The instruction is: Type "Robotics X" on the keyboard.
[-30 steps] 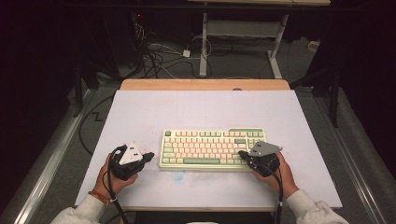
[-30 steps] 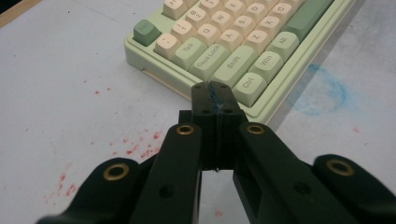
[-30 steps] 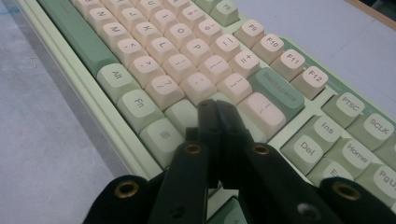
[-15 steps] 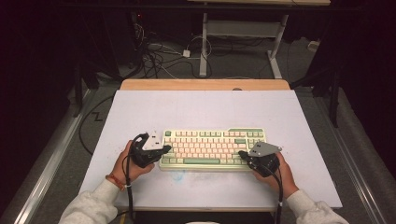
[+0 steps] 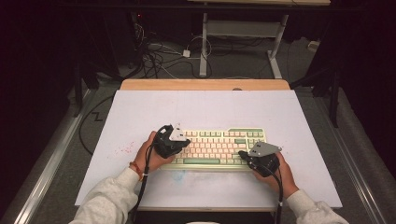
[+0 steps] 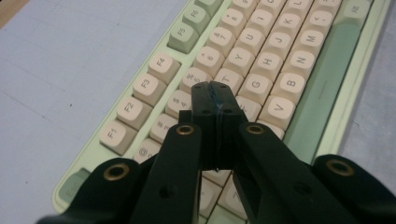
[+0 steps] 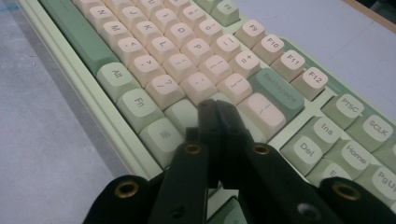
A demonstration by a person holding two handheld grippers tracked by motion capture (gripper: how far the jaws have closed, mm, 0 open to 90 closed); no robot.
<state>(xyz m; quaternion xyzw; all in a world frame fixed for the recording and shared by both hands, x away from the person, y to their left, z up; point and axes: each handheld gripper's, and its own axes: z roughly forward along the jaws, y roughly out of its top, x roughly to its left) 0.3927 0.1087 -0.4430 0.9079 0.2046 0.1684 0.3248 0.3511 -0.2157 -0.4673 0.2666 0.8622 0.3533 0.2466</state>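
Observation:
A pale green keyboard (image 5: 219, 142) with cream and green keys lies on the mat near the front of the table. My left gripper (image 5: 186, 141) hangs over its left end, jaws pressed together with nothing between them. In the left gripper view the shut tips (image 6: 215, 93) hover above the cream letter keys (image 6: 280, 60) around R and T. My right gripper (image 5: 243, 154) sits at the keyboard's front right, also shut and empty. In the right gripper view its tips (image 7: 215, 109) lie just above the keys (image 7: 163, 46) near the big cream key under Backspace.
A pale blue-white mat (image 5: 201, 107) covers the table, with a wooden strip (image 5: 205, 84) along its far edge. Faint red specks (image 5: 123, 149) mark the mat left of the keyboard. Cables (image 5: 163, 56) and a desk frame (image 5: 243, 28) lie on the floor beyond.
My left hand has moved right across the mat, from beside the keyboard to over its left end. The right hand and the keyboard have stayed put.

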